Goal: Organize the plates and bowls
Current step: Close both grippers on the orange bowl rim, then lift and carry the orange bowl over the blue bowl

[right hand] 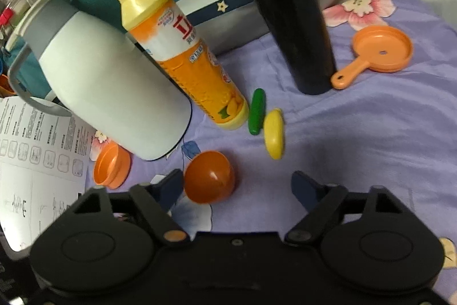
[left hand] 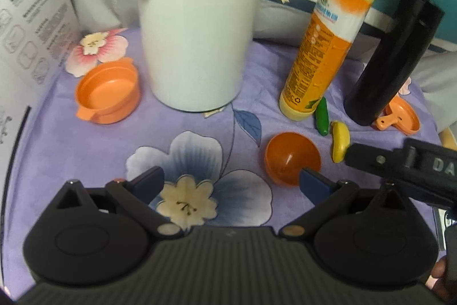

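Observation:
A round orange bowl (left hand: 291, 159) lies tilted on the purple floral cloth (left hand: 85, 139), just beyond my left gripper's right finger; it also shows in the right wrist view (right hand: 210, 176) by my right gripper's left finger. An orange two-handled pot (left hand: 107, 90) sits at the left, also seen in the right wrist view (right hand: 111, 165). An orange toy pan (right hand: 380, 50) lies at the far right, partly hidden in the left wrist view (left hand: 400, 116). My left gripper (left hand: 231, 183) is open and empty. My right gripper (right hand: 237, 186) is open and empty.
A white jug (left hand: 197, 19) stands at the back middle. An orange-yellow bottle (left hand: 328, 42) and a black flask (left hand: 391, 62) stand to its right. A green toy (left hand: 322, 117) and a yellow toy (left hand: 340, 145) lie by the bowl. A printed sheet (left hand: 25, 19) is at the left.

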Available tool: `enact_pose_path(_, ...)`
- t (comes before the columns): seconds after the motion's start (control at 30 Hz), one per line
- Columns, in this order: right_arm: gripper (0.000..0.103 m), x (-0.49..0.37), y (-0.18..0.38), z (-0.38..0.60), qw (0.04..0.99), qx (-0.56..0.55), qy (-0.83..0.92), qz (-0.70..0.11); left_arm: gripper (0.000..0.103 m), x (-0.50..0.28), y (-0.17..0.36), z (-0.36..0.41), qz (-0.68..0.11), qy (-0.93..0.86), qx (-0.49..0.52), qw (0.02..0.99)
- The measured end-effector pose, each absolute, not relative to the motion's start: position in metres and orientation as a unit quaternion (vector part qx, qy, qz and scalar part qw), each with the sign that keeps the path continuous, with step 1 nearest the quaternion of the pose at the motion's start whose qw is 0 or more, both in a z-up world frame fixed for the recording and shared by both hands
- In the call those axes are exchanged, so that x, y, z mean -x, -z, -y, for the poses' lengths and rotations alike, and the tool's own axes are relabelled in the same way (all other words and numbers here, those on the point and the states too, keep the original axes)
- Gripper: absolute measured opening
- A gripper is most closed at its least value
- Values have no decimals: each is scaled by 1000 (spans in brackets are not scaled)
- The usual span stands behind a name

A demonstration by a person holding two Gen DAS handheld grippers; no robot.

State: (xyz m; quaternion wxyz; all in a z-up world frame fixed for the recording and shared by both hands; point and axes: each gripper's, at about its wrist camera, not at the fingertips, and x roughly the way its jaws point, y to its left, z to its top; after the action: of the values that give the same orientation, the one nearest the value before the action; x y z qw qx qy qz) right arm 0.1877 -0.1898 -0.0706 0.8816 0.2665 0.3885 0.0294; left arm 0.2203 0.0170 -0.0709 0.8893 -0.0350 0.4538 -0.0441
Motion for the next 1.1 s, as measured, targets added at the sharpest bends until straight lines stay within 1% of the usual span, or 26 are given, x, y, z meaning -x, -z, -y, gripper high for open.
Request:
enact_pose_path(0.03, 70, -193, 74, 189, 881, -267, -32, -390, 99, -223, 75, -15, -456, 46, 34, 888)
enact_pose_path(0.07, 67, -198, 77, 188, 879, -268, -33, -392, 97, -226, 79, -12, -459, 48, 31, 887)
enact_pose_path(0.13, 51, -205, 84, 186, 876, -270, -37, -397, 93, -233, 87, -6, -465, 55, 25, 883)
enact_pose_path(0.17, 48, -209, 87, 185, 874, -273, -41, -401, 89, -236, 91, -3, -469, 58, 21, 881)
enact_pose_path(0.2, 42, -213, 90, 184, 872, -275, -45, -404, 87, -239, 94, -1, -471, 60, 18, 880)
enact_pose_path(0.23, 39, -217, 93, 183, 870, -276, -48, -406, 82, -241, 97, 0, -474, 62, 18, 878)
enact_pose_path(0.27, 38, -221, 96, 181, 869, -275, -52, -409, 77, -243, 100, 1, -476, 66, 20, 877)
enact_pose_path(0.3, 36, -224, 99, 179, 868, -275, -54, -410, 75, -245, 103, 2, -478, 71, 24, 875)
enact_pose_path(0.4, 27, -233, 107, 175, 866, -273, -55, -415, 62, -248, 109, 7, -481, 84, 30, 872)
enact_pose_path(0.47, 19, -237, 112, 172, 865, -271, -57, -418, 43, -249, 113, 11, -482, 92, 30, 871)
enact_pose_path(0.5, 12, -239, 115, 171, 865, -270, -59, -419, 38, -249, 115, 12, -486, 97, 30, 868)
enact_pose_path(0.53, 10, -240, 117, 169, 865, -269, -59, -420, 30, -250, 117, 13, -489, 101, 31, 866)
enact_pose_path(0.57, 10, -240, 120, 168, 864, -270, -59, -420, 25, -250, 119, 14, -493, 104, 31, 863)
enact_pose_path(0.63, 9, -240, 123, 166, 862, -274, -60, -422, 22, -248, 121, 16, -497, 110, 30, 860)
enact_pose_path(0.8, 10, -232, 125, 162, 862, -268, -63, -426, 22, -239, 121, 20, -499, 115, 16, 859)
enact_pose_path(1.1, 10, -205, 117, 157, 854, -272, -73, -437, 22, -215, 107, 9, -510, 114, 27, 852)
